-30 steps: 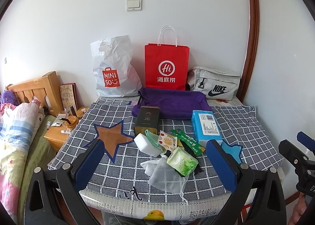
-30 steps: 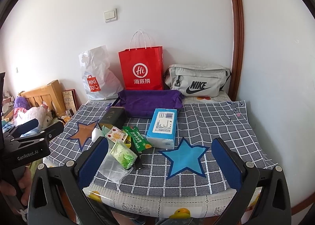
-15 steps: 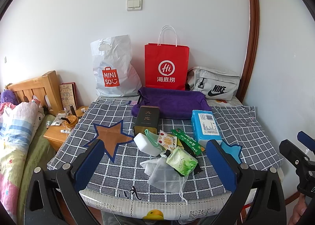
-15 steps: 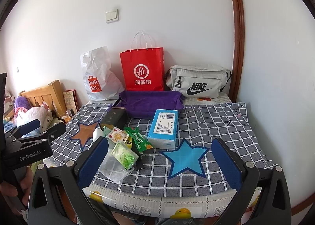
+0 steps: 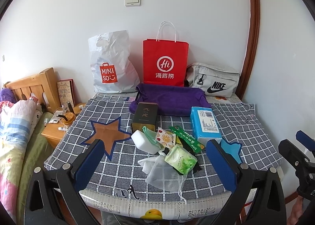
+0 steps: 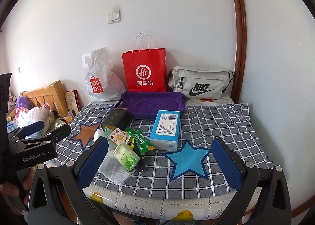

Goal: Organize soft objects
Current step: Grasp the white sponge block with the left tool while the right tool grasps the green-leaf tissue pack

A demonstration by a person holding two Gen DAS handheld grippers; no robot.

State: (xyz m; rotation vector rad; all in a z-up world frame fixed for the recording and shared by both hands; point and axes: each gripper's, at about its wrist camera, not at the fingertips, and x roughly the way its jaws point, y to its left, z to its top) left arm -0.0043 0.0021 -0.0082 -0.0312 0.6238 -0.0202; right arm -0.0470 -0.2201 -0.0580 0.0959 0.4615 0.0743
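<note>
With both the left gripper (image 5: 155,164) and right gripper (image 6: 159,163) hovering, jaws released and empty, the light, squashy green plastic tissue pack (image 5: 180,159) at the worktop's six o'clock edge probably wants pinching across its flat sides.

Left tool (image 5: 155,163): jaws spread wide, nothing between the blue pads (image 5: 89,164), held level and facing forward. Right tool (image 6: 160,163): jaws likewise wide apart and empty, pads (image 6: 226,163) level. Each tool is visible at the edge of the other's view. A hand (image 6: 11,189) grips the left tool's handle.
</note>
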